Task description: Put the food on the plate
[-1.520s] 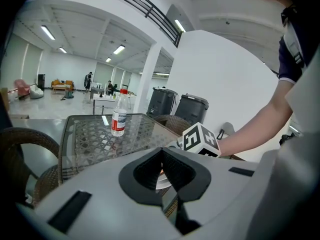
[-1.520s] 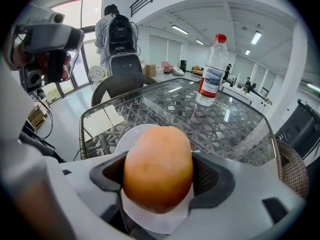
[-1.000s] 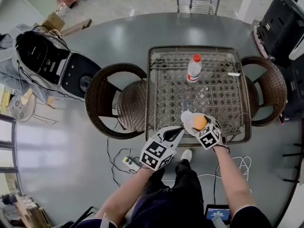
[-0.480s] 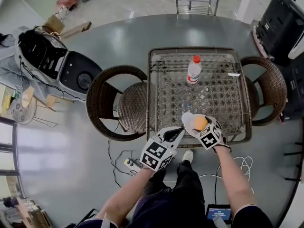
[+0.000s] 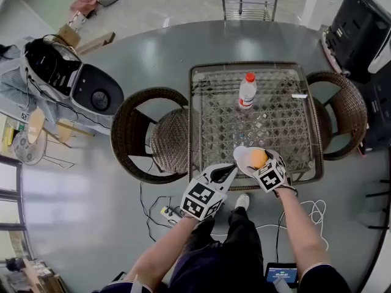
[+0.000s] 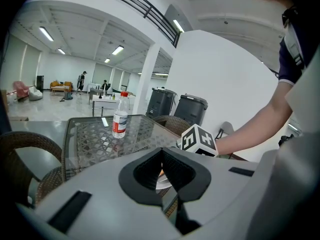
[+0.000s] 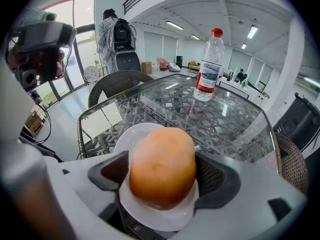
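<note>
Almost nothing has shifted over the last second. The right gripper (image 5: 259, 161) stays where it was, over the near right part of the glass-topped bench (image 5: 275, 121). The only change is that its fingers are beginning to part.

The food (image 7: 162, 166) is a smooth, rounded orange-brown piece, rather like a bun. It sits directly between the right gripper's fingers. Its long axis runs along the fingers, pointing away from the person. One dark pad stands at each of its long sides, and both pads appear to touch it even as the jaws open. The grip is wide and is easing off rather than clenched.

The white plate (image 7: 131, 134) lies straight beneath the food, on the bench close to its near edge. It shows all round the food's outline. The food is centred over the plate, so the coming move is straight down and not sideways. From these views I cannot tell whether the food's underside already rests on the plate or hangs just above it.

The left gripper (image 5: 226, 172) waits just beside the plate on its left, at the bench's near edge. It points toward the plate, with its fingers closed together and nothing between them. The right gripper is therefore the one that matters here.

A clear bottle (image 5: 247, 91) with a red cap stands upright farther back on the bench, well apart from the plate.
</note>
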The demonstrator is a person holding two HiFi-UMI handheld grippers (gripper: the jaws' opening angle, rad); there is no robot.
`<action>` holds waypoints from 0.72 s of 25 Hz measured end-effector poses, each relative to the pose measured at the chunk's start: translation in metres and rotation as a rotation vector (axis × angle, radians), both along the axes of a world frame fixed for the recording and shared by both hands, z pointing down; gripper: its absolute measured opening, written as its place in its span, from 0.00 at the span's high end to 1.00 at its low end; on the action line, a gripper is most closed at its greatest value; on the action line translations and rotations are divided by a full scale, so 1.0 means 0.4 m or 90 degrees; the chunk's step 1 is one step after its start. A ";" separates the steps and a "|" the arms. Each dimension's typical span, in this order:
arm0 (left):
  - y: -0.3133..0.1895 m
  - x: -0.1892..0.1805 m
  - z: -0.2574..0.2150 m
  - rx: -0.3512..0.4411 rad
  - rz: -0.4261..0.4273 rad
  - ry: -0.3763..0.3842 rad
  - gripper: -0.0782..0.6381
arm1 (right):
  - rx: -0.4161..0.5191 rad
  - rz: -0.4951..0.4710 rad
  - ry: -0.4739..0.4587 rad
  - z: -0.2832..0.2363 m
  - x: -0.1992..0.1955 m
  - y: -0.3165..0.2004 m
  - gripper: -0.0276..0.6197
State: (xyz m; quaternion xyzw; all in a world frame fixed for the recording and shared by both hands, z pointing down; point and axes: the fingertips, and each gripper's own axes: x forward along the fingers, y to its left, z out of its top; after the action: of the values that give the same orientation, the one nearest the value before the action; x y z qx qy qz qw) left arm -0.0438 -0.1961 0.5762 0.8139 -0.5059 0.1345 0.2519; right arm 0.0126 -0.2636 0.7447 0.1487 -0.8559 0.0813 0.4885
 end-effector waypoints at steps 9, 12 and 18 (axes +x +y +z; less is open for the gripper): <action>0.006 0.003 -0.016 0.003 0.012 0.001 0.88 | -0.016 0.004 -0.010 -0.021 0.001 0.019 0.31; 0.005 0.002 -0.015 0.007 0.016 0.002 0.88 | -0.002 0.014 -0.023 -0.047 0.004 0.014 0.31; -0.017 0.016 -0.041 0.026 0.032 0.010 0.88 | 0.039 0.058 -0.086 -0.170 0.012 -0.017 0.31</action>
State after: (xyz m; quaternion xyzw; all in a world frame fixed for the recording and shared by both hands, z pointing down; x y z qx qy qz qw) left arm -0.0374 -0.2029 0.5598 0.8325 -0.4860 0.1240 0.2355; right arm 0.0176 -0.2704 0.6769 0.1962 -0.8813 0.0871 0.4209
